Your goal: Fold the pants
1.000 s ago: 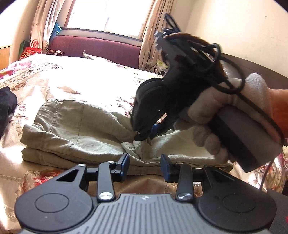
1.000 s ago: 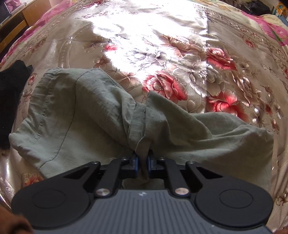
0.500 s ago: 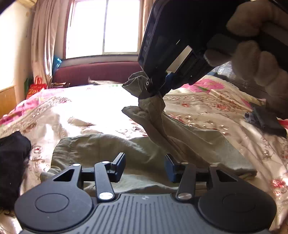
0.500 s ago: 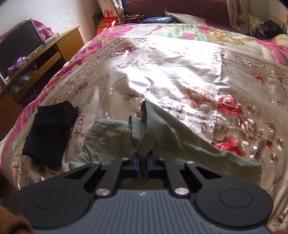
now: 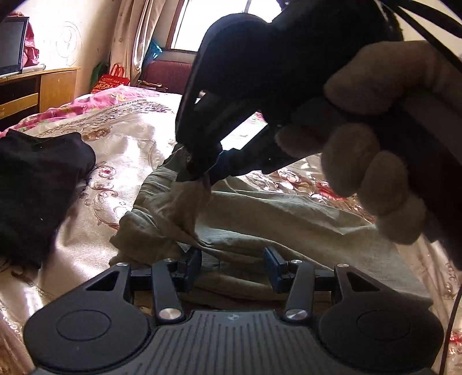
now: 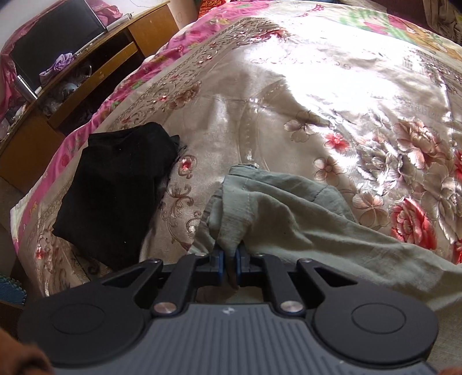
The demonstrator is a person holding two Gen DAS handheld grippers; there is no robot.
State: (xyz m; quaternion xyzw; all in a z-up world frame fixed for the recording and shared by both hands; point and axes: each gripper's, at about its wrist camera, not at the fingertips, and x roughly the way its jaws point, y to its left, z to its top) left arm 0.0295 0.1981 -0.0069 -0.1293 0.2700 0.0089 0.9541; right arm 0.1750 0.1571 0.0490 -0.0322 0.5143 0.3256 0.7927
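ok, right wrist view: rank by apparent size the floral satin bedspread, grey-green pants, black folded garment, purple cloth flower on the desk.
1. Floral satin bedspread, fills most of the frame.
2. Grey-green pants, though nearness to the camera inflates them.
3. Black folded garment, not far behind the pants.
4. Purple cloth flower, smallest and also farthest.

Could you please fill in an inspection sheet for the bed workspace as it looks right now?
Surface: floral satin bedspread, glossy, sunlit.
Job's things: green pants partly folded, one end pinched and lifted.
Clutter: black garment beside the pants, apart from them.
Tongs: right tongs shut on pants fabric; left tongs open, nothing clamped, just above the pants.
Cables: black cables on the right tongs' handle.
Surroundings: wooden desk, curtains, red bag.
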